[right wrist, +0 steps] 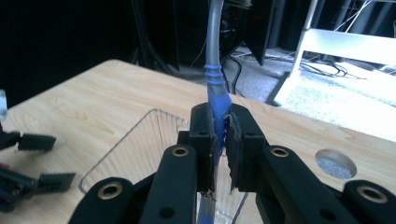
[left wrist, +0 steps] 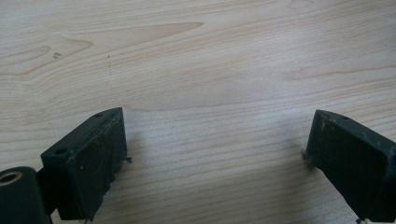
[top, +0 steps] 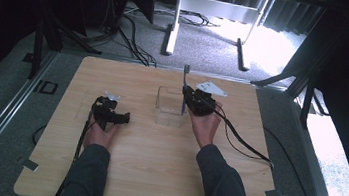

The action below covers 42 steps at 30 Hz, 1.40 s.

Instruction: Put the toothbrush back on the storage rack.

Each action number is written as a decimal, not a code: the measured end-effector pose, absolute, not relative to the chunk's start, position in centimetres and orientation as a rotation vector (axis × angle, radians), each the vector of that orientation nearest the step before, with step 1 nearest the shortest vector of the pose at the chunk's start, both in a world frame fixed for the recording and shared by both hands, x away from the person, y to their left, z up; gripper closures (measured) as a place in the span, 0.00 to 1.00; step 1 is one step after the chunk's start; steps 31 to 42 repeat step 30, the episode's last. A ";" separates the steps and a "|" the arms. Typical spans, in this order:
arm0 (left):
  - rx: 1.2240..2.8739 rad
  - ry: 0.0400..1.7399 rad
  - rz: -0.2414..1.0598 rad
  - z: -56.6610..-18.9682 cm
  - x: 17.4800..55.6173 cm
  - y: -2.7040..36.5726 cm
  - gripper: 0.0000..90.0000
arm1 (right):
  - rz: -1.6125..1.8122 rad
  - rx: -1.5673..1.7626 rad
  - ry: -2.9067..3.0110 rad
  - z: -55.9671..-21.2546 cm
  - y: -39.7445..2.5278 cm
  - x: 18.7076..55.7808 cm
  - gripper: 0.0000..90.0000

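A blue and grey toothbrush (right wrist: pixel 215 88) stands upright, pinched between the jaws of my right gripper (right wrist: pixel 219 135), which is shut on its blue handle. In the high view the toothbrush (top: pixel 185 81) rises head up over a clear plastic box (top: pixel 169 106) at the table's middle, with my right gripper (top: pixel 193 100) at the box's right side. The box (right wrist: pixel 135 149) lies just below and to the left of the jaws. My left gripper (top: pixel 120 117) rests low on the wood left of the box; its jaws (left wrist: pixel 215 154) stand wide apart with bare wood between them.
The wooden table (top: pixel 148 170) has rounded corners and a round hole (right wrist: pixel 335 164) near the right gripper. Beyond the far edge are cables (top: pixel 134 42) on the floor and a white desk frame (top: pixel 208 11). A cable (top: pixel 242 141) trails from the right gripper.
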<state>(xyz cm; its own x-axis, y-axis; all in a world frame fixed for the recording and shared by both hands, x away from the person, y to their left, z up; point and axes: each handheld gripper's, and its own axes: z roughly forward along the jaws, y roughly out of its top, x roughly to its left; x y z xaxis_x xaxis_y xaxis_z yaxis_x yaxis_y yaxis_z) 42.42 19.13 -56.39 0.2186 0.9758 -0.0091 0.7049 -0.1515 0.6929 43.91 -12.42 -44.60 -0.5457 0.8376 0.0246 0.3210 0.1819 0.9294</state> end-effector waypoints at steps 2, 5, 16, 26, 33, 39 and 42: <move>1.925 1.547 0.614 -56.4 42.4 19.1 0.06 | 1.343 1.079 1.982 -44.7 -12.4 43.9 0.87; 1.924 1.547 0.613 -56.4 42.4 19.1 0.06 | 1.367 1.018 2.031 -44.9 -12.2 43.7 0.65; 1.923 1.548 0.613 -56.4 42.4 19.1 0.06 | 1.370 1.016 2.014 -44.2 -12.7 43.1 0.51; 1.923 1.548 0.613 -56.4 42.4 19.1 0.06 | 1.341 1.063 2.018 -42.7 -14.2 42.8 0.45; 1.923 1.548 0.613 -56.4 42.4 19.1 0.06 | 1.306 1.116 2.062 -42.5 -15.2 43.1 0.40; 1.923 1.548 0.613 -56.4 42.4 19.1 0.06 | 1.306 1.116 2.062 -42.5 -15.2 43.1 0.40; 1.923 1.548 0.613 -56.4 42.4 19.1 0.06 | 1.306 1.116 2.062 -42.5 -15.2 43.1 0.40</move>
